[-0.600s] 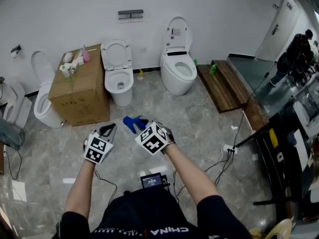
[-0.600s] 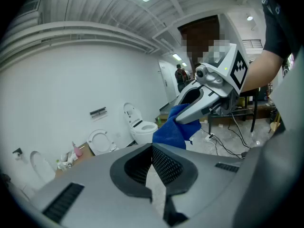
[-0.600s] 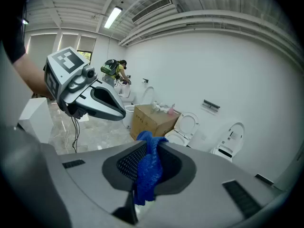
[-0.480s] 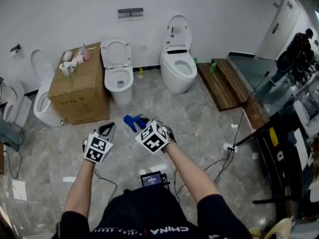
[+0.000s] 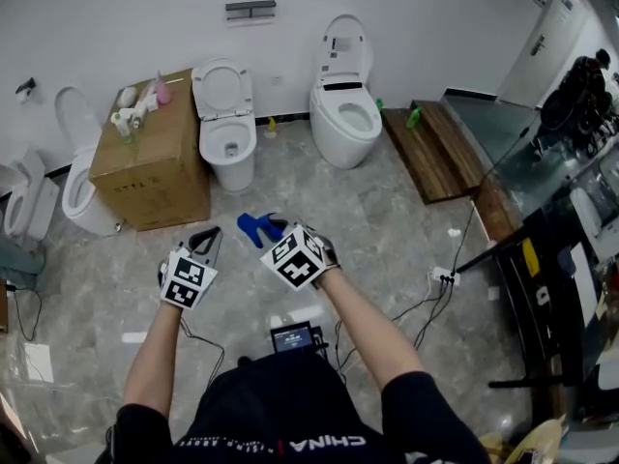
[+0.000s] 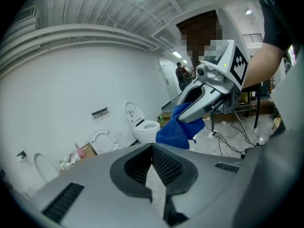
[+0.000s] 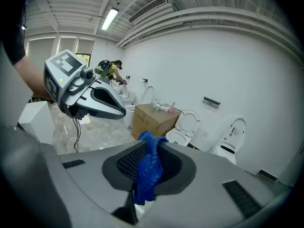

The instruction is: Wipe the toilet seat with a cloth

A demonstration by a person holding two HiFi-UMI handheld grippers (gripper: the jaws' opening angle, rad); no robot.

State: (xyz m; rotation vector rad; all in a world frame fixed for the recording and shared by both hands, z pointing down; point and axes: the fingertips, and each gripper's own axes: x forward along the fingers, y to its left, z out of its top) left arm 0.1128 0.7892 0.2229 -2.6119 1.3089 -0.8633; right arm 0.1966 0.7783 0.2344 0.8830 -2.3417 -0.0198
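The right gripper view alone shows the cloth (image 7: 148, 172) pinched between the pads of the right gripper (image 7: 151, 144), bunched with its long axis along the jaw gap; the left gripper view shows it drooping below those tips; the head view places it over the floor, well apart from 2 open-lidded toilets (image 5: 225, 138) at the wall; the left gripper (image 6: 153, 151) has its jaws pressed together on nothing.

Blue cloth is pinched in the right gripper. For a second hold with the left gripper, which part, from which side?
Take the loose bunch of the blue cloth that sticks out beyond the right gripper, coming from its left, where the left gripper sits alongside. The rest is clamped between the jaws. The left jaws are shut, so probably open them first.
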